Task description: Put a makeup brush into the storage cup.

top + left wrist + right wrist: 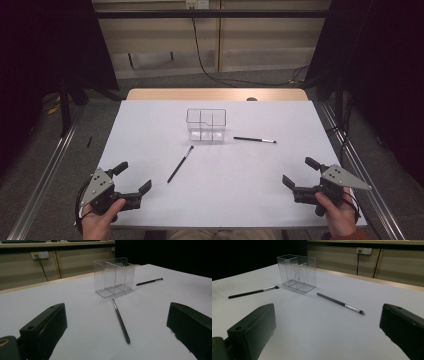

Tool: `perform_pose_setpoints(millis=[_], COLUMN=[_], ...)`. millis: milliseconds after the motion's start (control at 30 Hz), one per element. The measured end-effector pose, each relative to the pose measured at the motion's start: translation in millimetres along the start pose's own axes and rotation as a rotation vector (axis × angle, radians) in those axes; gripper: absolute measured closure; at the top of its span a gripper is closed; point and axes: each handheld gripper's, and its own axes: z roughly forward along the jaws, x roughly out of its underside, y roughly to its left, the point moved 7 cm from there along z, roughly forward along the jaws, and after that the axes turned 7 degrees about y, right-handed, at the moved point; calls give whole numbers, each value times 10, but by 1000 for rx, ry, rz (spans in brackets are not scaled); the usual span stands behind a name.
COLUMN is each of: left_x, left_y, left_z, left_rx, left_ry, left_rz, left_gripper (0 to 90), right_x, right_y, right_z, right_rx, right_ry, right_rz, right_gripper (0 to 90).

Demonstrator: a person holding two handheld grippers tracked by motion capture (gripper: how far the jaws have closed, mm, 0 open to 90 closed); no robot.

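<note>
A clear plastic organizer (206, 125) with several compartments stands empty at the table's middle back. A thin dark brush (180, 163) lies slanted in front of it to the left. A second brush (254, 140) with a silver ferrule lies flat to the organizer's right. My left gripper (134, 176) hovers at the near left corner, jaws wide open and empty; in the left gripper view the slanted brush (120, 321) lies ahead between the jaws. My right gripper (298, 171) sits at the near right, also open and empty, facing the ferruled brush (340, 303) and the organizer (297, 272).
A white sheet (150, 125) covers the table, with a wooden strip (215, 94) showing at the far edge. Metal rails (50, 170) run along both sides on the floor. Dark curtains flank the scene, and a black cable (210, 70) trails behind.
</note>
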Motion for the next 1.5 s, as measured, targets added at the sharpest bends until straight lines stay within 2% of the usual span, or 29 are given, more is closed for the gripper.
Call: perform_pose_setpoints(millis=[67, 133, 300, 367, 433, 600, 700, 733, 800, 933, 1033, 1133, 1333, 1500], left_x=[1, 2, -2, -3, 4, -8, -12, -27, -33, -54, -81, -129, -173, -270], left_y=[0, 6, -13, -31, -31, -76, -81, -99, -104, -147, -175, -186, -203, -200], left_z=[10, 17, 36, 45, 49, 56, 65, 75, 79, 112, 135, 187, 260, 326], left_rx=[4, -6, 4, 14, 8, 32, 18, 39, 38, 56, 74, 78, 92, 87], left_ry=[4, 15, 19, 19, 29, 32, 37, 29, 29, 42, 41, 43, 46, 27], left_rz=[-9, 9, 16, 5, 10, 12, 9, -2, -6, 12, 6, 30, 29, 22], left_gripper=[22, 22, 22, 22, 22, 23, 22, 24, 27, 27, 27, 27, 28, 28], right_x=[2, 5, 8, 12, 12, 13, 10, 9, 4, -5, -8, -11, -8, -9], right_y=[-1, -6, -22, -25, -28, -24, -22, -21, -18, 22, 31, 31, 27, 36], right_z=[-1, 0, 1, 3, 4, -2, -8, -11, -16, -31, -35, -26, -16, -14], right_rx=[0, 0, -1, 0, 0, -1, 1, 2, 3, -6, -9, -12, -13, -17], right_ry=[-1, 0, -4, -2, -3, -3, -4, -4, -8, -12, -14, -16, -13, -9], right_rz=[3, 5, 12, 17, 18, 18, 22, 22, 24, 9, 4, 8, 10, 10], right_gripper=[0, 0, 0, 0, 0, 0, 0, 0, 0, 0, 0, 0, 0, 0])
